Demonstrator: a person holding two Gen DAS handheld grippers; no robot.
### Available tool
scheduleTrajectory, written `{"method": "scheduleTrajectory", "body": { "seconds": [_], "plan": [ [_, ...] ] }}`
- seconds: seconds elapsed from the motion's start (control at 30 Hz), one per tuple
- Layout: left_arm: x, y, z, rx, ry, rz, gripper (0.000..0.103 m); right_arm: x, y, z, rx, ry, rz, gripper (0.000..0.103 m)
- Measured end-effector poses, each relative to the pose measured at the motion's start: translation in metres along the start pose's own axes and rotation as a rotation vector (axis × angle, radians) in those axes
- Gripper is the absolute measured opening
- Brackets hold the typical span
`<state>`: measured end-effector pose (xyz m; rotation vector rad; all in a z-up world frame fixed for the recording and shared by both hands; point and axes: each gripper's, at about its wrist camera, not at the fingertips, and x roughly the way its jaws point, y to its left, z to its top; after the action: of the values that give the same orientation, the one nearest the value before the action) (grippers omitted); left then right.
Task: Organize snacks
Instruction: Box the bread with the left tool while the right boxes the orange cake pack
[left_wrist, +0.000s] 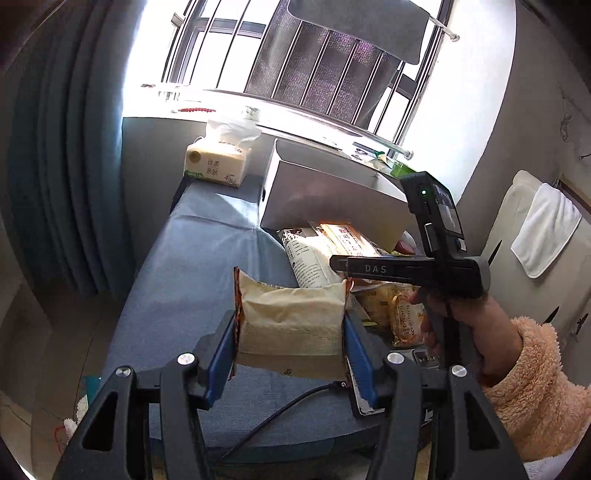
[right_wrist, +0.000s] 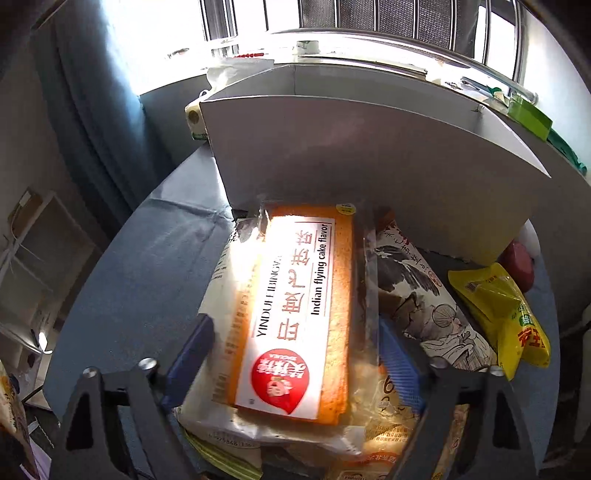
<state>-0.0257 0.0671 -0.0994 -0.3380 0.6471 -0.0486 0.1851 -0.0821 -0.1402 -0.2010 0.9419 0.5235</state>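
Between the blue pads of the left gripper sits a cream snack pack with brown crimped ends, pinched at both sides and held above the blue cloth that covers the table; no writing on it can be read. Over the snack pile the right gripper has its fingers spread to either side of an orange cake pack, and whether the pads touch it cannot be told. That pack's white label reads "YINDUFEIBINGWEI" in part, "Indian flying cake flavor", large orange Chinese characters, and a red logo at the near end. It lies on top of a white bag with small print, beside a pack printed with ink-drawn figures and a yellow pouch with red characters toward the right edge. From the left wrist view the right tool's black bar reads "DAS" and a hand in a fuzzy peach sleeve grips it. A grey open box stands behind the pile, near the far edge. At the far left corner is a tissue pack with Chinese print. A black cable runs across the near edge. Beyond are a barred window, bright with daylight, and blue curtains on the left.
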Motion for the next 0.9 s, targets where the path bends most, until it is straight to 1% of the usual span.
{"method": "scheduleTrajectory", "body": {
  "seconds": [0.1, 0.17, 0.3, 0.37, 0.43, 0.53, 0.6, 0.67, 0.73, 0.8, 0.9],
  "plan": [
    [0.001, 0.0, 0.001, -0.006, -0.002, -0.011, 0.06, -0.009, -0.001, -0.006, -0.033, -0.003, 0.022, 0.061],
    [0.001, -0.001, 0.004, -0.005, -0.008, -0.018, 0.06, -0.02, -0.005, -0.01, -0.03, -0.019, 0.029, 0.06],
    [0.008, -0.009, 0.021, 0.018, -0.013, -0.044, 0.06, -0.055, -0.021, -0.016, 0.011, -0.095, 0.073, 0.06],
    [0.013, -0.016, 0.035, 0.04, -0.023, -0.056, 0.06, -0.076, -0.036, -0.014, 0.041, -0.141, 0.092, 0.06],
    [0.017, -0.024, 0.054, 0.064, -0.046, -0.081, 0.06, -0.095, -0.055, -0.01, 0.075, -0.183, 0.091, 0.06],
    [0.034, -0.04, 0.092, 0.103, -0.066, -0.108, 0.06, -0.113, -0.077, 0.006, 0.109, -0.241, 0.089, 0.06],
    [0.053, -0.053, 0.122, 0.128, -0.071, -0.13, 0.06, -0.115, -0.094, 0.024, 0.135, -0.257, 0.082, 0.06],
    [0.072, -0.066, 0.152, 0.149, -0.079, -0.137, 0.06, -0.112, -0.112, 0.047, 0.177, -0.272, 0.107, 0.061],
    [0.097, -0.081, 0.181, 0.184, -0.081, -0.114, 0.06, -0.105, -0.127, 0.068, 0.217, -0.273, 0.14, 0.061],
    [0.127, -0.091, 0.209, 0.204, -0.06, -0.103, 0.06, -0.095, -0.136, 0.09, 0.224, -0.275, 0.159, 0.061],
    [0.171, -0.1, 0.241, 0.224, -0.023, -0.055, 0.06, -0.071, -0.15, 0.121, 0.233, -0.244, 0.156, 0.061]
  ]
}}
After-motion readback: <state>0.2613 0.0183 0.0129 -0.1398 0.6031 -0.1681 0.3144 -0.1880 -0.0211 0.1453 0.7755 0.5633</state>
